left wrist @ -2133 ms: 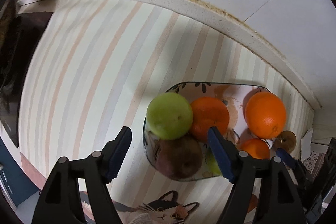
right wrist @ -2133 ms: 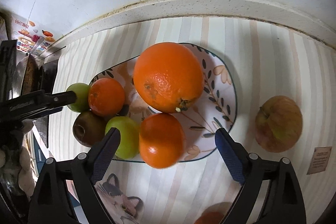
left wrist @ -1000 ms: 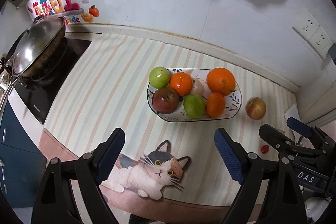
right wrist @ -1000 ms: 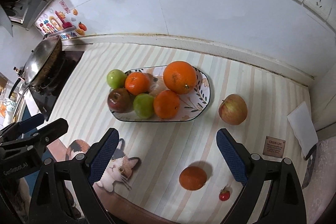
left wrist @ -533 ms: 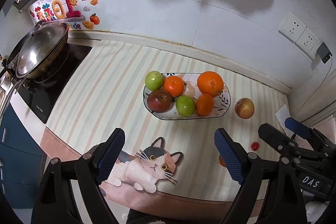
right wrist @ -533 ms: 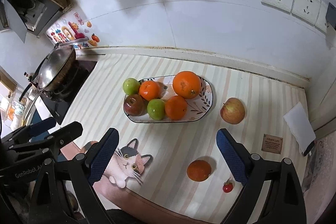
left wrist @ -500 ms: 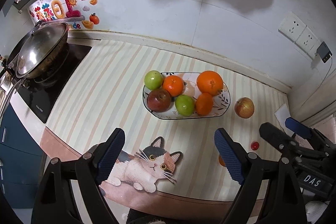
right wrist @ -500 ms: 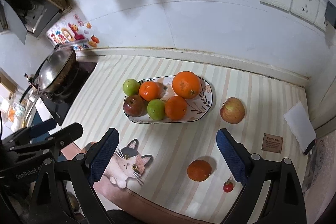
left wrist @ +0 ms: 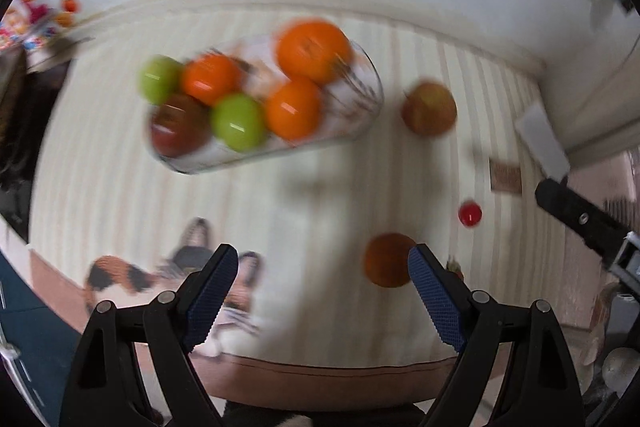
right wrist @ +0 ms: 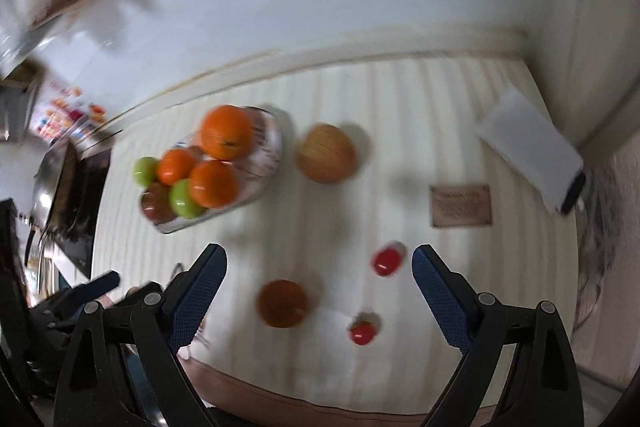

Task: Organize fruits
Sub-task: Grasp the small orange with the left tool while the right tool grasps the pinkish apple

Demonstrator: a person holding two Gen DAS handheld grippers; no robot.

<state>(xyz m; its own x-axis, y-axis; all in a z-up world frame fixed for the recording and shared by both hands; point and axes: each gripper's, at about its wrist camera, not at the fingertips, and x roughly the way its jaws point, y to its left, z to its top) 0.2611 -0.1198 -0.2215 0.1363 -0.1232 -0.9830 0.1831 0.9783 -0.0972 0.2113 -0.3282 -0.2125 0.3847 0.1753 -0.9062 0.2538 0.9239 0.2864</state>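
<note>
Both views are motion-blurred, so plate [left wrist: 362,123] pattern, cat print on the mat and the small card's [right wrist: 461,205] text can't be read; plate sits mid-desk [right wrist: 400,107] w/ three oranges, two green apples and a dark red apple, another apple [right wrist: 325,153] just beside its right edge. Left hand-held gripper [left wrist: 323,267] jaws wide apart, empty, its right finger cutting off part of the loose orange [left wrist: 386,259]. Right hand-held gripper [right wrist: 319,266] also apart, holding nothing, w/ loose orange, two small red fruits [right wrist: 387,262] btwn its fingers in view.
</note>
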